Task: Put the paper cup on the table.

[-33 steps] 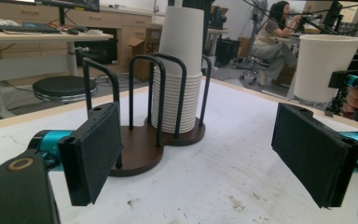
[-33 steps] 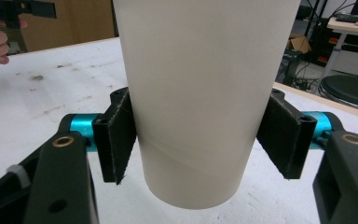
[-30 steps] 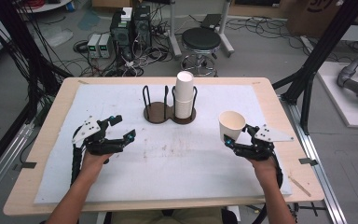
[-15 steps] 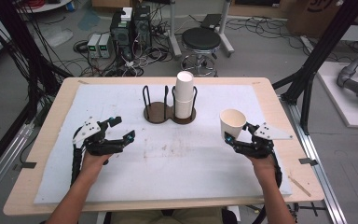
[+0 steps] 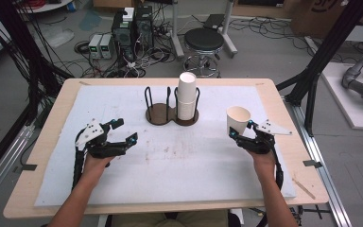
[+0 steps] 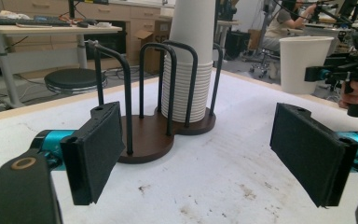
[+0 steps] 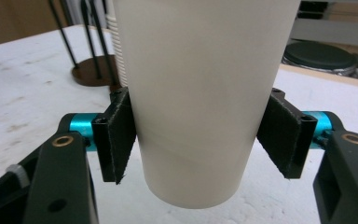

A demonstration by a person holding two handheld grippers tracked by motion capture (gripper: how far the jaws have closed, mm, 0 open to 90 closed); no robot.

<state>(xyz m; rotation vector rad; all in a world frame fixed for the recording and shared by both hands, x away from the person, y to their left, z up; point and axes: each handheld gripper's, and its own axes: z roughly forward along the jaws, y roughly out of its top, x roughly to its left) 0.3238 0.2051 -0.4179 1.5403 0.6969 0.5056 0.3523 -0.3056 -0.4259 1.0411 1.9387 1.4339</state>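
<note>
Right gripper point(image 5: 240, 134) clamped on paper cup point(image 5: 238, 119), held upright right of the cup rack point(image 5: 171, 113) and risking crushed walls from overtight squeezing, left gripper point(image 5: 124, 131) apart, empty, left of it.

— Wide open mat point(image 5: 179, 161) between both hands, nothing lying there.
— Blocked further back though: wire cup holder point(image 5: 163, 106) at centre, tall cup stack point(image 5: 187, 94) filling its right ring. Left ring free.
</note>
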